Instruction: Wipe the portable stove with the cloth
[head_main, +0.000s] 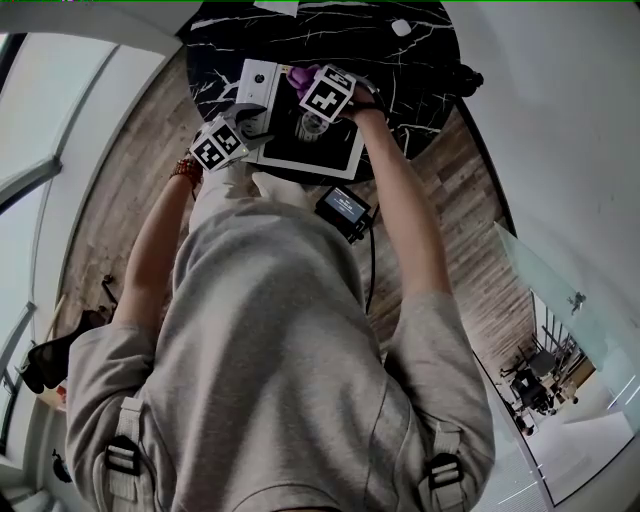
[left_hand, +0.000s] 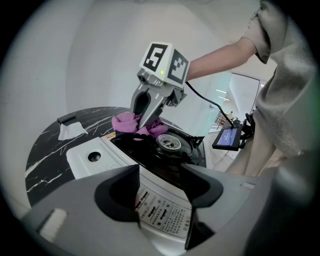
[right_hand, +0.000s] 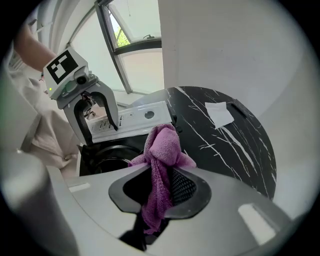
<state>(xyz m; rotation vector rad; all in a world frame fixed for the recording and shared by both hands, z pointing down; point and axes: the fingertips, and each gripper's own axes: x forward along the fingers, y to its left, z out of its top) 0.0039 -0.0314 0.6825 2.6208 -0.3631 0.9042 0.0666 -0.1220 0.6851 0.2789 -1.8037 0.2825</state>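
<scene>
The portable stove (head_main: 320, 145) has a white body and a black top, and it stands on the round black marble table (head_main: 410, 70). My right gripper (right_hand: 160, 192) is shut on the purple cloth (right_hand: 162, 145), whose bunched end pokes out past the jaws. In the left gripper view, that right gripper (left_hand: 142, 117) points steeply down and holds the cloth (left_hand: 125, 122) against the far rim of the stove's black top, beside the burner (left_hand: 169, 143). My left gripper (left_hand: 162, 187) is at the stove's near white panel, jaws wide apart with the printed label between them.
A white paper scrap (right_hand: 219, 114) lies on the table beyond the stove. A small screen device (head_main: 345, 210) hangs at the person's front, below the table edge. Wooden floor surrounds the table, with a window wall to the left.
</scene>
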